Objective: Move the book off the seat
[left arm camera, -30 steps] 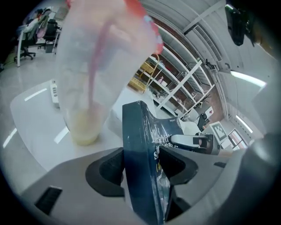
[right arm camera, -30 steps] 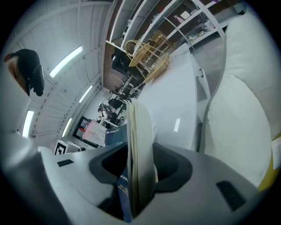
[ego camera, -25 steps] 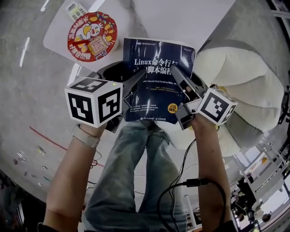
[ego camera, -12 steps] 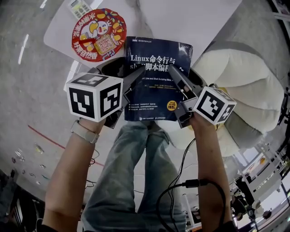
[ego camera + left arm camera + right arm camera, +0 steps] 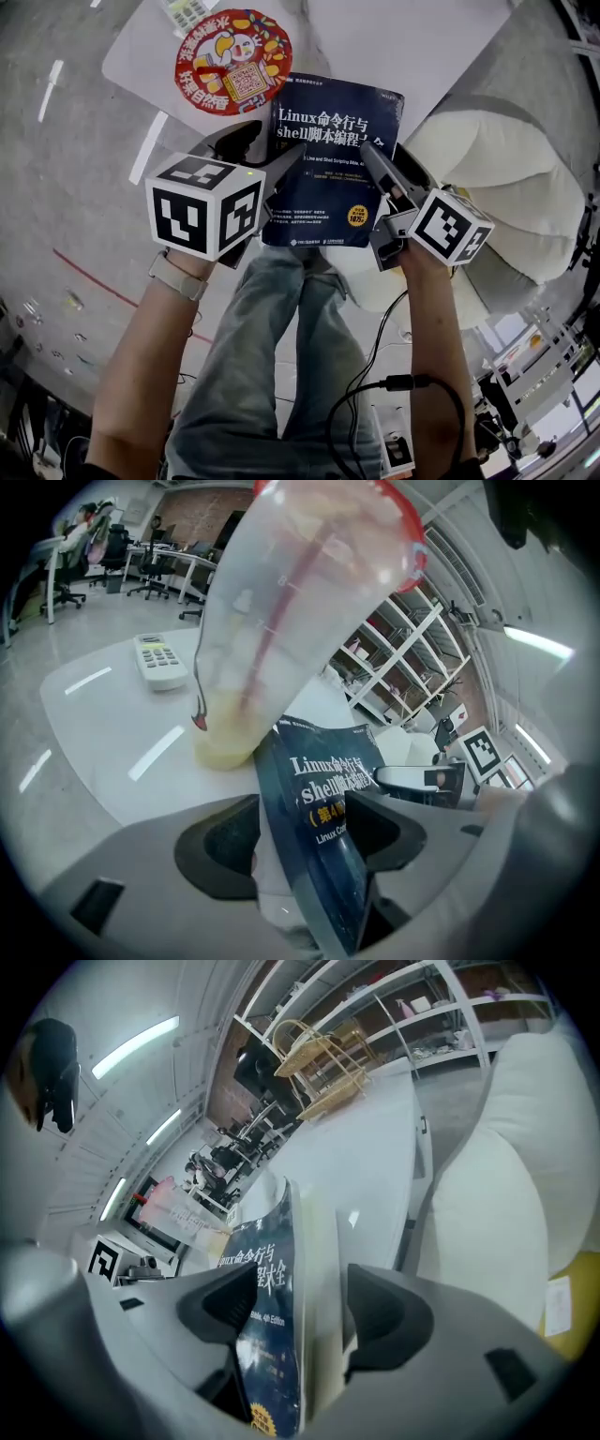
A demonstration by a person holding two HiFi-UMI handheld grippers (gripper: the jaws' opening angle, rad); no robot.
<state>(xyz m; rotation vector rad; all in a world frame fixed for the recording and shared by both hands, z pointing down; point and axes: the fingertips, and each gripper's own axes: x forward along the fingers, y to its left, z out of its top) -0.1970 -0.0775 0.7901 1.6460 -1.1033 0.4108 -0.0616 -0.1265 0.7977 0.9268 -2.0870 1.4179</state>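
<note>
HEAD AND GRIPPER CAMERAS: The scene was taken from overhead by the head view, aimed steeply down, with the left gripper (image 5: 261, 155) shown at left and the right gripper (image 5: 389, 169) at right. Each gripper view was shot from close behind its own jaws and directed along them, slanting down toward the far white table (image 5: 103, 724). The book (image 5: 333, 159) was caught by all three views, and very near in both gripper views. The noodle cup (image 5: 281, 621) was shared by the head and left gripper views. The right gripper was also caught at the right of the left gripper view.
</note>
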